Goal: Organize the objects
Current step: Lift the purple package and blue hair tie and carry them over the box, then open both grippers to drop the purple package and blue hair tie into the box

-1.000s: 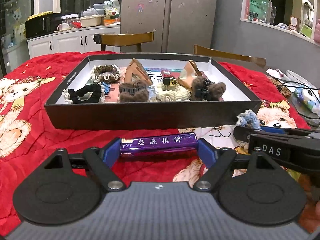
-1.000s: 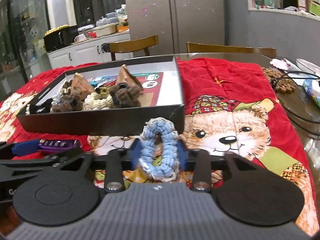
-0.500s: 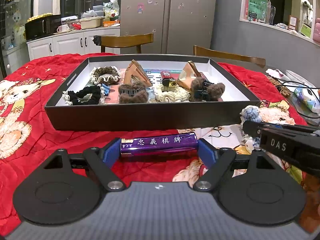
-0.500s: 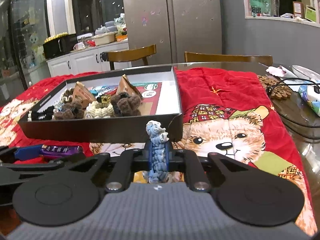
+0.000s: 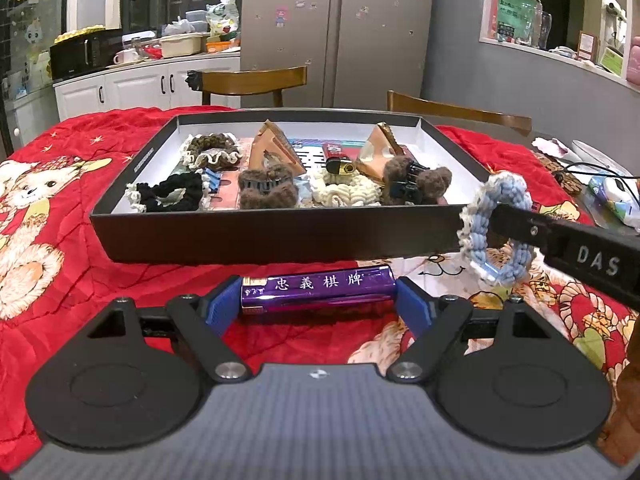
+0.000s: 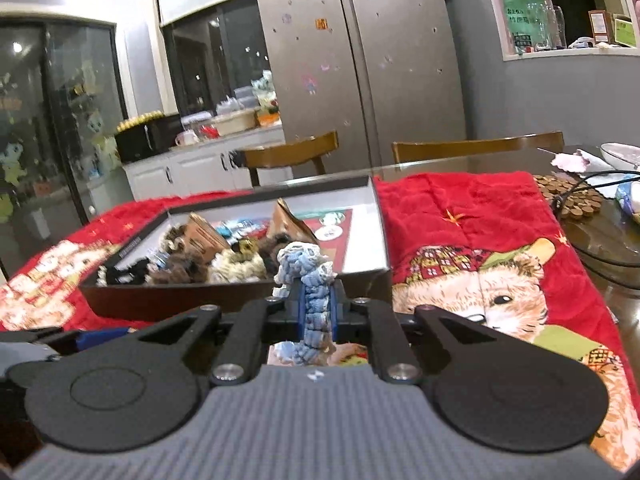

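My left gripper is shut lengthwise on a purple card box, its blue pads pressing both ends, just above the red blanket in front of the tray. The black tray holds several scrunchies, fuzzy brown hair claws and small packets. My right gripper is shut on a blue and white knitted scrunchie, squeezed flat between the pads and held in the air near the tray's front right corner. In the left wrist view the scrunchie hangs as a ring from the right gripper.
A red bear-print blanket covers the table. Two wooden chairs stand behind it. On the bare tabletop to the right lie a round cork mat, black cables and a white dish. A fridge and kitchen counter are beyond.
The right gripper closed on the blue scrunchie, flattening it, then raised it off the blanket toward the tray's corner. The left gripper and purple box stayed put.
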The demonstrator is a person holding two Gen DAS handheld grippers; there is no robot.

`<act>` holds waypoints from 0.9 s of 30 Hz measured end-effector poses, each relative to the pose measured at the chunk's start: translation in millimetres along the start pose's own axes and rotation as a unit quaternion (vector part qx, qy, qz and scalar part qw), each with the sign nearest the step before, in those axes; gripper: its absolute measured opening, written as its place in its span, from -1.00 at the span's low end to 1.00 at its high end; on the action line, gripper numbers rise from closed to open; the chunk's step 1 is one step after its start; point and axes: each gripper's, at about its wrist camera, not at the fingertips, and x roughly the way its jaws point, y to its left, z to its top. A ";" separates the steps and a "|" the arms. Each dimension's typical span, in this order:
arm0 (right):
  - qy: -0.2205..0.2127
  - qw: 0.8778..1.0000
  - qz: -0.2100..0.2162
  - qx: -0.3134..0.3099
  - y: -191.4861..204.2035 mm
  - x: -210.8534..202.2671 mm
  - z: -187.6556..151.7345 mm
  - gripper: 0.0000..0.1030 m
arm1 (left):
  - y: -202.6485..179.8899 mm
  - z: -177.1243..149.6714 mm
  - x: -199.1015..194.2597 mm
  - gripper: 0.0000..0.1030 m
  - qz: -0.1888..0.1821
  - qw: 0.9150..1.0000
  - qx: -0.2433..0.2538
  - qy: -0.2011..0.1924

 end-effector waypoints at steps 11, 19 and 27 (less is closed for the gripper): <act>-0.027 0.993 0.026 0.109 -18.5 -6.2 35.7 -0.74 | 22.5 32.6 -11.8 0.64 0.000 1.000 -0.022 -0.022; -0.016 0.993 0.009 0.119 -11.9 36.7 87.7 -0.74 | 58.3 115.5 -6.5 0.64 -0.047 0.996 -0.061 -0.041; 0.009 0.991 -0.025 0.134 -24.3 111.5 93.6 -0.74 | 49.5 148.9 64.7 0.64 -0.078 0.995 -0.058 -0.009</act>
